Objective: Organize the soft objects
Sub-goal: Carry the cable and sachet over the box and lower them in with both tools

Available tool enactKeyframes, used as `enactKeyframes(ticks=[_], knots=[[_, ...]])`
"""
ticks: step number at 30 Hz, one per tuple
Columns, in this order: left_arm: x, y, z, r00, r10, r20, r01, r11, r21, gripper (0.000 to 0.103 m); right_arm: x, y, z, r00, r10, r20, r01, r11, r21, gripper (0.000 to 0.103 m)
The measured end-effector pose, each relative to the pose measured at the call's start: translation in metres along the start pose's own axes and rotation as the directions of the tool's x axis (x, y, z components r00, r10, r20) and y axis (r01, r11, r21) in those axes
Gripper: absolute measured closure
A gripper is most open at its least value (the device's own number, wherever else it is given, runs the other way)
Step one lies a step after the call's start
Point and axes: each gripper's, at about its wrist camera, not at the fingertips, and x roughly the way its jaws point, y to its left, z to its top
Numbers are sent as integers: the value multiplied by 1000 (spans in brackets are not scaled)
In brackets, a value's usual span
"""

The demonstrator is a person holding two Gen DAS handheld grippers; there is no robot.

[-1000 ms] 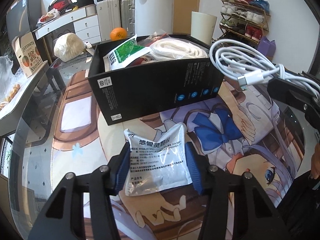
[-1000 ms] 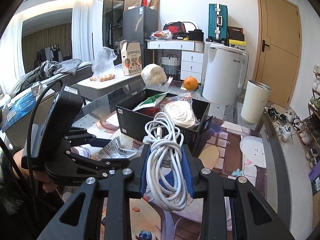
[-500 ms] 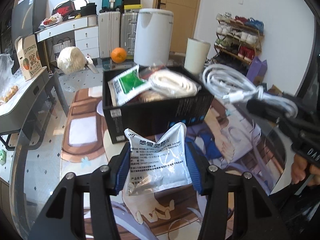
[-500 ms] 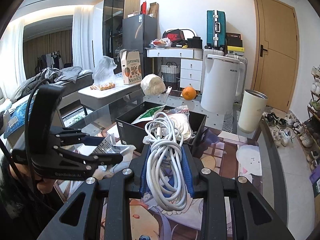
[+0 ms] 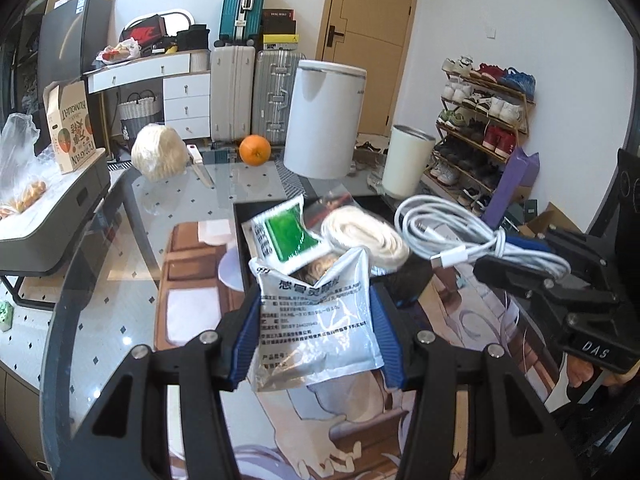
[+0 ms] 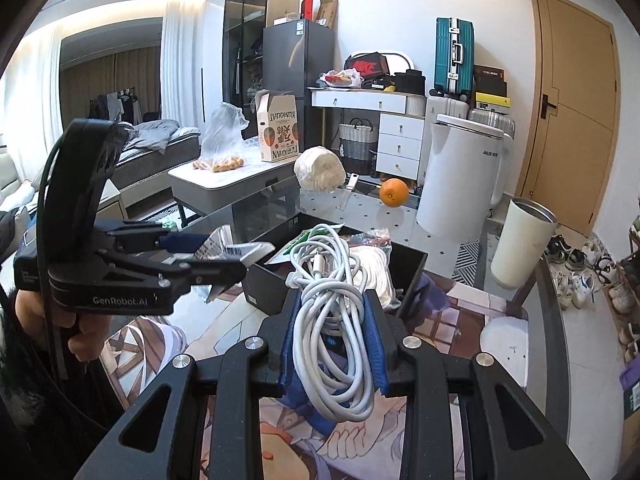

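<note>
While gripped, sachet nears box.

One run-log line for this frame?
left gripper: grips silver foil pouch | right gripper: grips white coiled cable | both near black box

I read "GenRobot.AI" on the black left gripper body, "DAS" on the black right gripper, and "KUMQUAT" upside down on the tan cardboard fruit carton.

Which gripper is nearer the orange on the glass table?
Neither clearly. The orange lies beyond the black box. The left gripper holds a silver packet and the right gripper a white cable, both short of the box.
</note>
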Motion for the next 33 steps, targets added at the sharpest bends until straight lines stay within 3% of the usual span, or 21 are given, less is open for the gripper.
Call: enactKeyframes(ticks=[17,33], knots=[[14,20,27,1000,22,22,-21,999,-33,51,39,-12,27,985,116,-128,-138,974,-178,73],[27,34,34,999,27,27,-26,998,-59,51,110,-7,38,923,223,-314,-327,885,-332,73]])
